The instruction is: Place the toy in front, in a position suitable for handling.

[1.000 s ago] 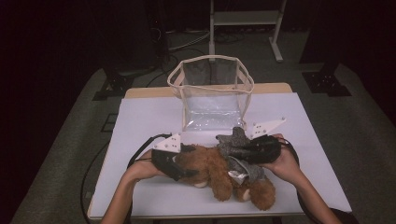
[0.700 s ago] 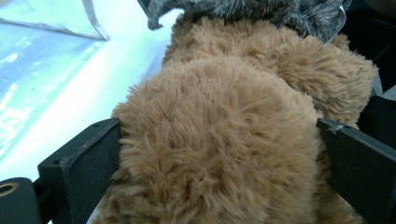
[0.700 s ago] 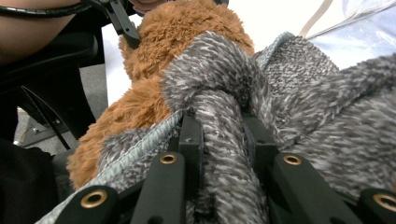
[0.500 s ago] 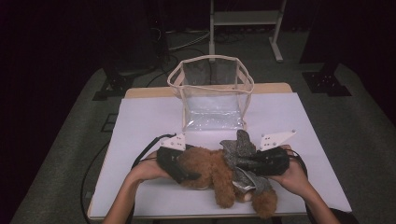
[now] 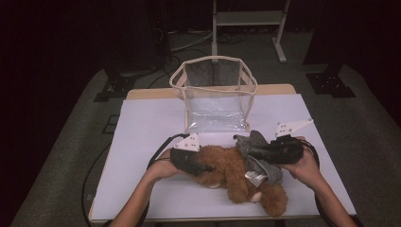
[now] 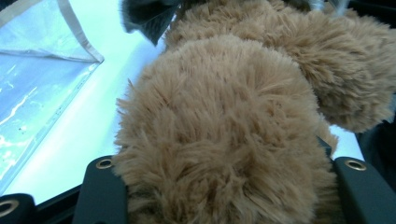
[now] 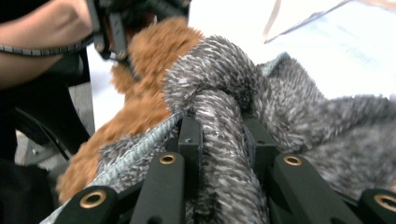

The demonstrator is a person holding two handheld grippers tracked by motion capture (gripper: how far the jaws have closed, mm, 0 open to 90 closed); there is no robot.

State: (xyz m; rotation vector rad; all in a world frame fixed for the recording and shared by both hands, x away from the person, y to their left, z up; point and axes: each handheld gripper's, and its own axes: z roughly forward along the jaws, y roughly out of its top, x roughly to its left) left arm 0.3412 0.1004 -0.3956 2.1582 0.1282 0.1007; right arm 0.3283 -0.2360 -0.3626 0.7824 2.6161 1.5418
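Dark flooring and black stands surround a desk (image 5: 142,142) covered in white sheeting; a clear bag (image 5: 215,94) with cream trim stands open at the middle of the far edge.

Left to right along the near edge:

1. Left hand-held gripper (image 5: 201,166). It lies level and points toward the right edge. Its jaws have just been closing, and in the left gripper view they press into the brown fur at both sides, so the left hand-held gripper grasps the teddy bear (image 6: 224,135) at its rounded left end.

2. Teddy bear (image 5: 236,172). It lies near the near edge, between the two hand-held grippers, its long axis running from the left hand-held gripper toward the near right corner. A small tag (image 5: 253,177) shows at its middle; any print on it is too small to read.

3. Grey knit garment (image 5: 257,151). It wraps the right part of the bear.

4. Right hand-held gripper (image 5: 250,150). It points toward the left edge. In the right gripper view its jaws are clenched on a rolled fold of the grey knit garment (image 7: 224,140).

Key relation: the clear bag stands beyond the bear, toward the far edge, roughly level with the gap between both hands. Both hands sit at about equal reach from its mouth. Judged from this layout, any lift must carry the bear away from the near edge.

No brand or readable writing is visible.
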